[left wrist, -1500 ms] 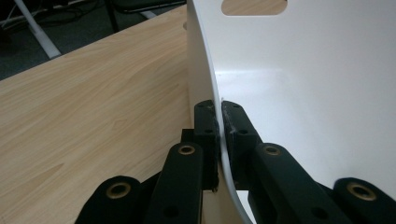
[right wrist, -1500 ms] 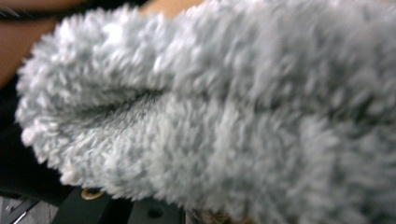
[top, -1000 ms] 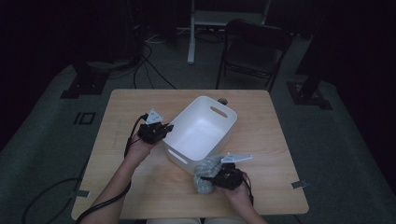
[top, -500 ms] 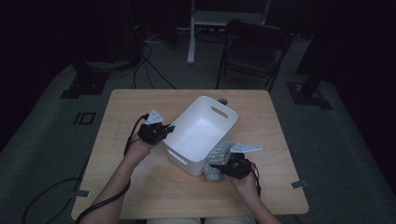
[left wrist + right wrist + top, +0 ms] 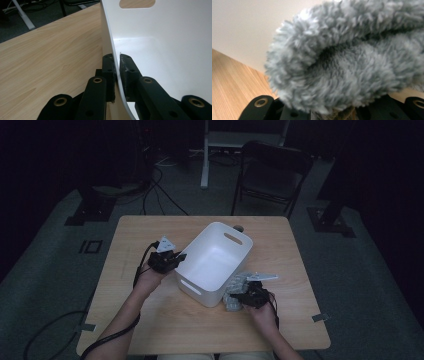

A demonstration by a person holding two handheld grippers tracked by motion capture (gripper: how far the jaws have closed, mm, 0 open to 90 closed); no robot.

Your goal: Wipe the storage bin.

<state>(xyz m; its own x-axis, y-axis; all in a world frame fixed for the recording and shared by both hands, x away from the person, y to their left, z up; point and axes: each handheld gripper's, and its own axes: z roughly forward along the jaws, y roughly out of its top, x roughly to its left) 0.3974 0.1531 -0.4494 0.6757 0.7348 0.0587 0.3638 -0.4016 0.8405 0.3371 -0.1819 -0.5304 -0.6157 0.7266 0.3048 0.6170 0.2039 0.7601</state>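
Note:
A white plastic bin (image 5: 200,292) with cut-out handles stands tilted in the middle of the wooden table (image 5: 140,227). My left gripper (image 5: 175,259) is shut on the bin's left rim, with one pad on each side of the thin white wall (image 5: 162,37); the left gripper view has the gripper (image 5: 116,58) astride that wall. A grey fluffy cloth (image 5: 234,292) lies against the bin's front right corner. My right gripper (image 5: 246,297) is shut on it. In the right gripper view the fluffy cloth (image 5: 342,62) covers the jaw tips, with the bin's wall behind it.
A dark folding chair (image 5: 272,170) and a white stand (image 5: 205,155) are on the floor beyond the table. Cables (image 5: 160,195) run across the floor at the far left. Bare tabletop lies to the left of and in front of the bin.
My right gripper has carried the fluffy cloth to the right, from in front of the bin to beside its front right corner. The left gripper kept its hold on the rim.

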